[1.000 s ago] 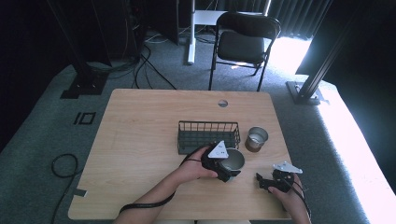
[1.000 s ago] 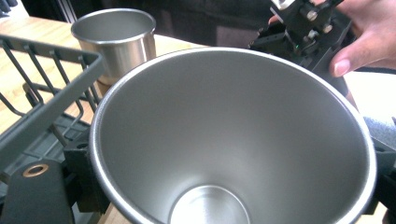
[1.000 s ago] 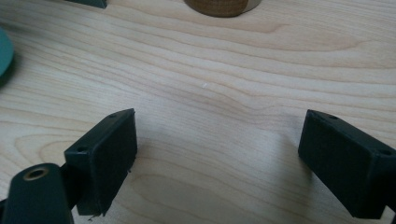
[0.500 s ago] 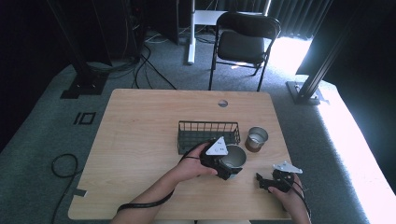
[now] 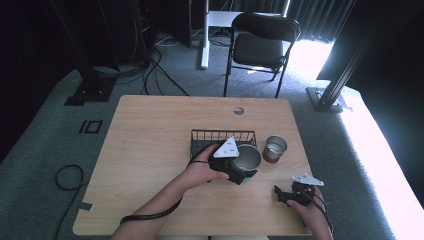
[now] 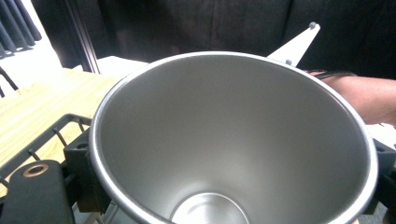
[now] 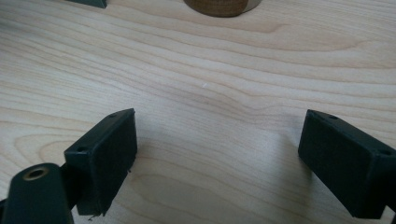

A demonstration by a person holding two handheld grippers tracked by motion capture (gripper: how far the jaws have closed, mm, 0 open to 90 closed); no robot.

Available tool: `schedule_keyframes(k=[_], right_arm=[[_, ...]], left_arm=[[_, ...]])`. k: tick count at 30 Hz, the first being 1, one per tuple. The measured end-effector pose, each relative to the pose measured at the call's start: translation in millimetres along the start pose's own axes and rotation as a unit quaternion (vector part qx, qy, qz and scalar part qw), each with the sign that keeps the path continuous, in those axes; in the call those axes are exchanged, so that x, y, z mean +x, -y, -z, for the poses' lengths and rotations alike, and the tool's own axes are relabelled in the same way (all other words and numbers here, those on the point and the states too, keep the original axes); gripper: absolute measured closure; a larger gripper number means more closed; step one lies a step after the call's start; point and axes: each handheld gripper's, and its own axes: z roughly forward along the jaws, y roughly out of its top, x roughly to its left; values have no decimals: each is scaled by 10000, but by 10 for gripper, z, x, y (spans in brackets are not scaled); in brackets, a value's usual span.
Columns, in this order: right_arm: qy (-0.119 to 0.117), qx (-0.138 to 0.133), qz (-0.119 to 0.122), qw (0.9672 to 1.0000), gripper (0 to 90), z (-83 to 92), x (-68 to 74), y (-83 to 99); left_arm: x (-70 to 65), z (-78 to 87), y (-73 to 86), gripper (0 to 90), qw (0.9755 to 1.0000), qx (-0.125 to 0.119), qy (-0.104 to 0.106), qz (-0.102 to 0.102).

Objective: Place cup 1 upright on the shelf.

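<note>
While the left gripper [image 5: 239,170] holds a shiny metal cup [image 5: 246,157] near the middle of the high view, the job looks about half done. The cup is up off the table [image 5: 150,150] and tipped, so its open mouth faces the camera. In the left gripper view the cup [image 6: 233,140] takes up most of the frame, and its black jaws sit on each side of it, at the lower left and lower right, clamped on the cup.

Just above the cup in the high view is a dark wire basket [image 5: 220,136]. The cup hangs at the basket's front right corner. I cannot tell if it touches the wire. In the left gripper view a bit of the basket [image 6: 46,135] shows at the lower left, under the cup's rim.

A second cup [image 5: 274,148] stands upright on the table, just right of the basket. It is not held.

The right gripper [image 5: 286,194] rests low at the lower right of the high view, well apart from both cups. In the right gripper view its jaws stand wide apart with bare wood between them. The bottom of the second cup [image 7: 219,5] peeks in at the top edge.

I think the cup is meant to go in the basket. Picking it up is done. What is left is to move it over the basket, set it down and let go. The second cup may come after.
</note>
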Motion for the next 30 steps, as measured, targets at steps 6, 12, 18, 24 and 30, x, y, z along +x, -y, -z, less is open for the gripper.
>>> schedule_keyframes(k=[6,12,18,24,30], right_arm=[[0,0,-2,10000,112,0,0,0],[1,0,-1,10000,112,0,0,0],[1,1,0,10000,112,0,0,0],[1,1,-3,10000,112,0,1,0],[1,-1,0,10000,112,0,1,0]], left_arm=[[49,90,-124,136,9998,-138,-117,-29],[132,195,-219,136,9994,-223,-265,-45],[230,274,-266,136,9987,-301,-420,49],[350,391,-279,136,9969,-364,-675,151],[463,496,-269,136,9942,-458,-945,243]])
